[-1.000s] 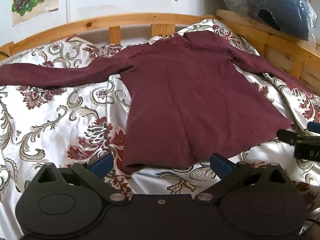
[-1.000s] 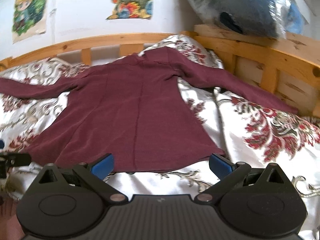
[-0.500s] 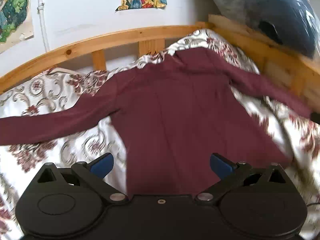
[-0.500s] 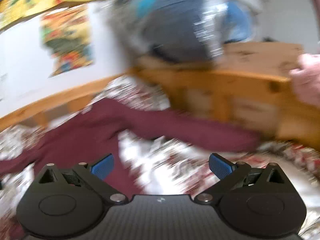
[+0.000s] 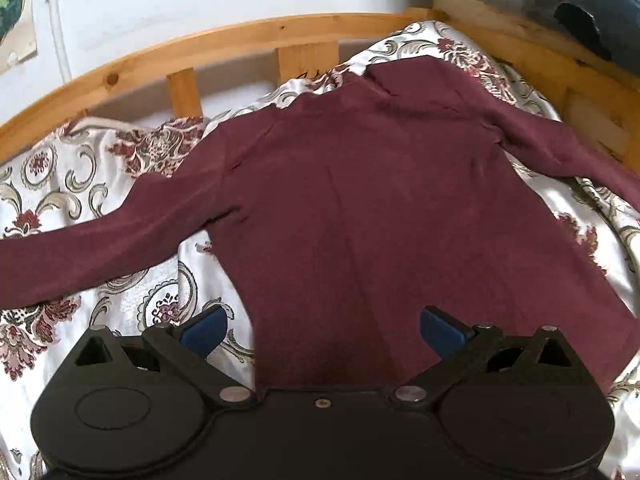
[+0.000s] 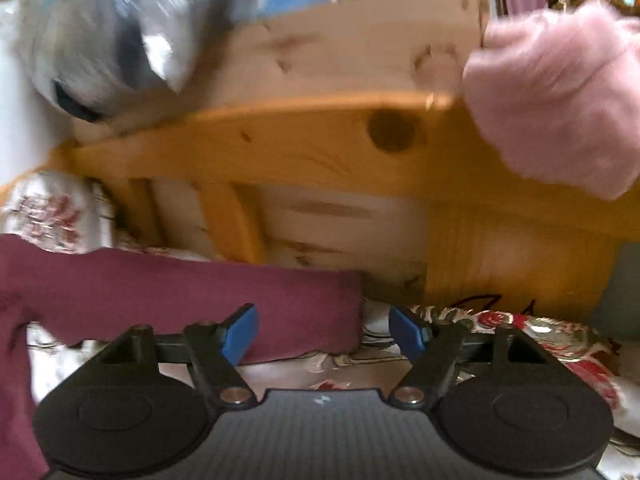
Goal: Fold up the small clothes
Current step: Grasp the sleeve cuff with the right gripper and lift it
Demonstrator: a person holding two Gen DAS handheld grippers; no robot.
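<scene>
A maroon long-sleeved top [image 5: 360, 208] lies flat on the patterned bedspread [image 5: 72, 200], sleeves spread to both sides. My left gripper [image 5: 322, 330] is open and empty, hovering over the top's lower body. In the right wrist view, the top's right sleeve [image 6: 200, 280] lies across the bed and its cuff end sits between the blue pads. My right gripper [image 6: 322, 330] is open, narrower than the left, and not closed on the cuff. This view is blurred.
A wooden bed rail [image 5: 248, 40] runs along the back and right side, close in front of the right gripper [image 6: 320, 152]. A plastic-wrapped blue bundle [image 5: 580, 8] rests on the rail. A fluffy pink item [image 6: 560, 92] hangs on the rail at right.
My left gripper has moved forward over the top's body. My right gripper has swung right to the sleeve cuff by the rail, and its jaws have narrowed.
</scene>
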